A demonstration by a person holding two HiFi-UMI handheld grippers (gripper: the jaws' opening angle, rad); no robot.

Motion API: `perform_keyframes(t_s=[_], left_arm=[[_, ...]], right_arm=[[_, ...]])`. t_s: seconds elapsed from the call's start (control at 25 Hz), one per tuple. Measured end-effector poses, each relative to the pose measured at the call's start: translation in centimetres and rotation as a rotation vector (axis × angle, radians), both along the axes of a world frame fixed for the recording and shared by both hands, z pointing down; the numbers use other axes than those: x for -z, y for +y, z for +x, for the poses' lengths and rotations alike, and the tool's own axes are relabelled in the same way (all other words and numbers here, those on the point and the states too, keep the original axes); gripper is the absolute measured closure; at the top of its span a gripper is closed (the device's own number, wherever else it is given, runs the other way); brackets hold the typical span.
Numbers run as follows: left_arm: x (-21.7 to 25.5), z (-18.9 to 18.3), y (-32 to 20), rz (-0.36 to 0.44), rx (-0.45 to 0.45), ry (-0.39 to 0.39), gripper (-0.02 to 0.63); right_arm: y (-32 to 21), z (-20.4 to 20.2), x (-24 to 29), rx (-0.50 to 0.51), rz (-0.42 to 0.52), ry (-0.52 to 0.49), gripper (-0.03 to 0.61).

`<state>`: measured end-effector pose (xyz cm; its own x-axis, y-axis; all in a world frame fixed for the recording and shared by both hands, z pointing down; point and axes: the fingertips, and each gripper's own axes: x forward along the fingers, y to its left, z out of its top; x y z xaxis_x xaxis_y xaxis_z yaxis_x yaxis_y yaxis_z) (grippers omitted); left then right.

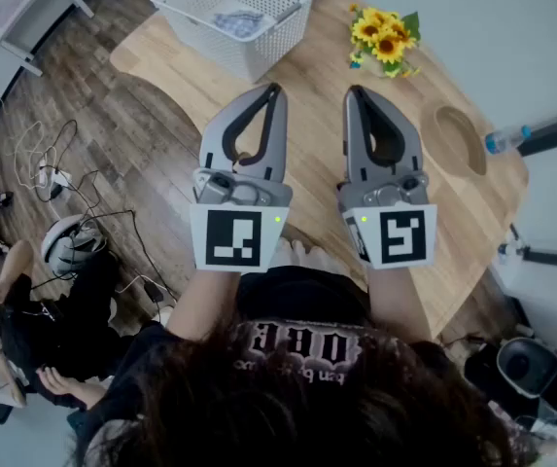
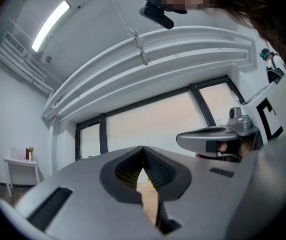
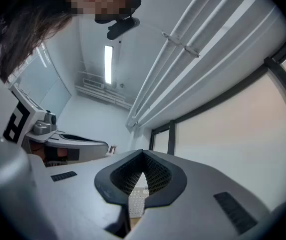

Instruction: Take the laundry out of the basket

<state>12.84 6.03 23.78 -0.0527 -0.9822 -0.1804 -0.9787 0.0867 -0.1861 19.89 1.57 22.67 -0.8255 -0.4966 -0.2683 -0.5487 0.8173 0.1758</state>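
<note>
A white slatted laundry basket [image 1: 234, 17] stands at the far end of the wooden table [image 1: 307, 115], with a crumpled blue-and-white cloth [image 1: 239, 20] inside. My left gripper [image 1: 275, 89] is held over the table short of the basket, jaws shut with nothing between them. My right gripper [image 1: 356, 91] hangs beside it, level with it, also shut and empty. Both gripper views tilt upward to ceiling and windows. A sliver of the basket [image 3: 137, 200] shows through the right gripper [image 3: 143, 154]. Only a strip of table shows through the left gripper [image 2: 143, 151].
Sunflowers [image 1: 385, 35] lie at the table's far right. A wooden bowl [image 1: 458, 139] sits near the right edge, a clear bottle [image 1: 504, 139] beyond it. Cables and a headset [image 1: 69, 241] lie on the floor at left. A seated person [image 1: 6, 329] is at lower left.
</note>
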Motion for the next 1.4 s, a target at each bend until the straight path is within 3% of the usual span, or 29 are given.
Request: perform_keyframes(t_s=[0.8,1.4], left_arm=[[0.2,-1.7,-0.1,-0.003,-0.007,0.001,0.614],[-0.1,-6.5,-0.9,-0.010,-0.026,0.007,0.614]], right_arm=[[0.1,-1.6,-0.2,0.028,-0.027,-0.015,0.552],[-1.0,-6.0,-0.3,0.014,-0.037,-0.031,0.551]])
